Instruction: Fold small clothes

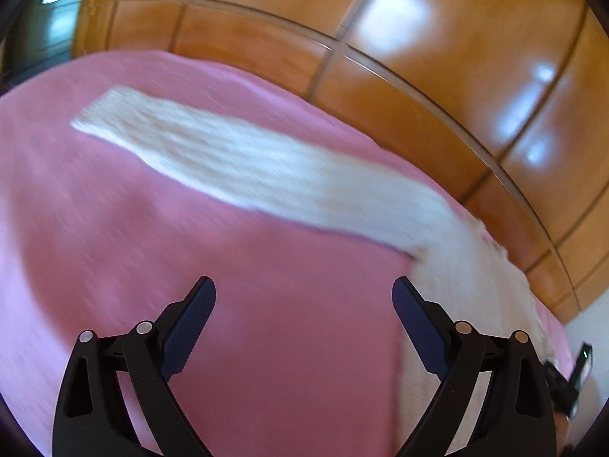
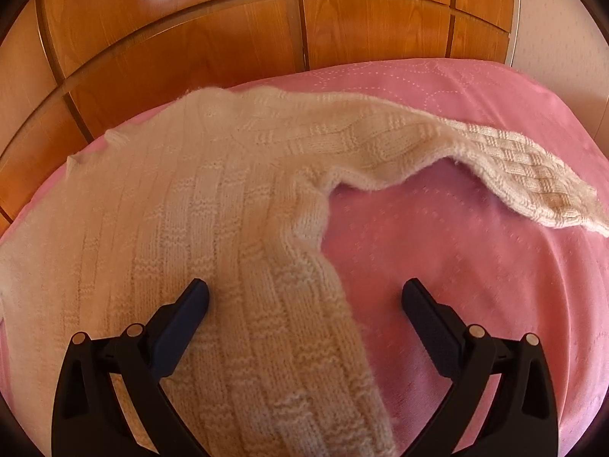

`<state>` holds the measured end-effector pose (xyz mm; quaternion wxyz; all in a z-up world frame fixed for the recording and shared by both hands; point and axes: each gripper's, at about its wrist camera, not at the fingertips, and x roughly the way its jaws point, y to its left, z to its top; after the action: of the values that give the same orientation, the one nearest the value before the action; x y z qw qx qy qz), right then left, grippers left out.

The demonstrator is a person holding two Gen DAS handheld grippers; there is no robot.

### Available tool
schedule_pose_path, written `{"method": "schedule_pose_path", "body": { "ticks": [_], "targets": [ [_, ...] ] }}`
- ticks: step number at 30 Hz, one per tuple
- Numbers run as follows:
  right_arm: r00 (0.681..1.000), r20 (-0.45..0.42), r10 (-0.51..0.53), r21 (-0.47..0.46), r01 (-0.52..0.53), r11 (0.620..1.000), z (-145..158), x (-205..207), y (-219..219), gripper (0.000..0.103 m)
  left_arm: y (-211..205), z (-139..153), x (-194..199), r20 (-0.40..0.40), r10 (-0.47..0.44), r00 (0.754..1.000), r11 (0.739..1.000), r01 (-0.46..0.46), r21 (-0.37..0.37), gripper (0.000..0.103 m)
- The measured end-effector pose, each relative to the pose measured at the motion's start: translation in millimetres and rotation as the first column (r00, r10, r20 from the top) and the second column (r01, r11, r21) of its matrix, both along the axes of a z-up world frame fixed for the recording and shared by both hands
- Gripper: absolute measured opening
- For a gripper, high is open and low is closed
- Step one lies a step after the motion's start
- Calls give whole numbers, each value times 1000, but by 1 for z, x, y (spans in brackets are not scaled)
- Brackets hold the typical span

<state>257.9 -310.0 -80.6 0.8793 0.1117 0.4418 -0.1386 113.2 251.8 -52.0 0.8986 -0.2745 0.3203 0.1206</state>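
- The left gripper (image 1: 303,285) hangs over bare pink bedspread (image 1: 114,228), its fingers spread wide with nothing between them; its right finger overlaps the edge of the cream knitted sweater (image 1: 266,167) in this view, though contact cannot be told.
- The right gripper (image 2: 304,289) is likewise wide open and empty. Its left finger sits over the sweater's (image 2: 171,209) body, its right finger over the bedspread (image 2: 456,228) just beside the sweater's side edge, so that edge runs between the two fingers.
- The sweater lies flat on the bedspread, body spread under the right gripper.
- Beyond the body, one sleeve (image 2: 514,167) with a basket-weave pattern reaches out sideways from the sweater's shoulder across the pink cloth, its cuff well away from the body.
- The left wrist view is motion-blurred; there a long sleeve (image 1: 152,129) stretches away from the sweater's body toward the far side of the bedspread.
- Behind the sweater stands a glossy wooden panelled wardrobe (image 2: 190,38), close against the bed's far edge.
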Motion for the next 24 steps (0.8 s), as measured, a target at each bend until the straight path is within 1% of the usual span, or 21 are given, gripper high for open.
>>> {"method": "schedule_pose_path", "body": {
  "ticks": [1, 3, 5, 7, 8, 9, 10, 11, 12, 14, 16, 18, 20, 22, 23, 24],
  "targets": [
    [1000, 1, 0, -1, 0, 1000, 0, 0, 0, 101, 14, 0, 1, -4, 36, 999, 999, -36, -6, 93],
    [1000, 4, -2, -1, 2, 1000, 1, -1, 2, 101, 39, 0, 2, -5, 105, 995, 994, -105, -44, 93],
    [1000, 4, -2, -3, 2, 1000, 1, -1, 3, 101, 64, -2, 2, -3, 180, 984, 980, -180, -86, 93],
    [1000, 4, -3, -5, 3, 1000, 0, 1, 5, 101, 89, -7, 2, 0, 249, 969, 958, -246, -144, 92],
    [1000, 4, -2, -5, 2, 1000, 0, 1, 4, 101, 105, -11, 2, -9, 283, 959, 943, -280, -182, 83],
    [1000, 4, -3, -8, 3, 1000, 1, 1, 5, 101, 114, -14, 4, -19, 303, 953, 932, -300, -203, 71],
    [1000, 4, -3, -11, 3, 1000, 1, 1, 5, 101, 127, -19, 4, -37, 326, 945, 918, -325, -229, 66],
    [1000, 2, -4, -16, 4, 1000, 1, 1, 5, 101, 137, -22, 3, -39, 345, 938, 904, -344, -254, 57],
    [1000, 1, -3, -18, 3, 1000, 1, 1, 6, 101, 145, -25, 3, -29, 364, 931, 890, -357, -283, 53],
    [1000, 0, -3, -21, 3, 1000, 1, 1, 5, 101, 158, -28, 5, -12, 381, 925, 869, -362, -336, 53],
    [1000, 0, -3, -23, 3, 1000, 1, 1, 5, 101, 165, -29, 9, 0, 388, 922, 859, -361, -363, 53],
    [1000, -2, -3, -28, 3, 1000, 1, 1, 5, 101, 176, -31, 13, 2, 404, 915, 842, -371, -393, 53],
    [1000, -5, -3, -36, 3, 999, 0, 2, 5, 101, 179, -31, 20, -1, 417, 909, 826, -380, -416, 53],
    [1000, -5, -2, -37, 2, 999, 0, 2, 4, 101, 185, -29, 26, -22, 407, 913, 818, -375, -435, 21],
    [1000, -5, -2, -37, 2, 999, 0, 2, 5, 101, 186, -25, 32, -45, 387, 921, 827, -369, -425, 6],
    [1000, -4, -2, -36, 2, 999, 0, 2, 5, 101, 189, -20, 32, -39, 383, 923, 837, -364, -408, 6]
  ]
}}
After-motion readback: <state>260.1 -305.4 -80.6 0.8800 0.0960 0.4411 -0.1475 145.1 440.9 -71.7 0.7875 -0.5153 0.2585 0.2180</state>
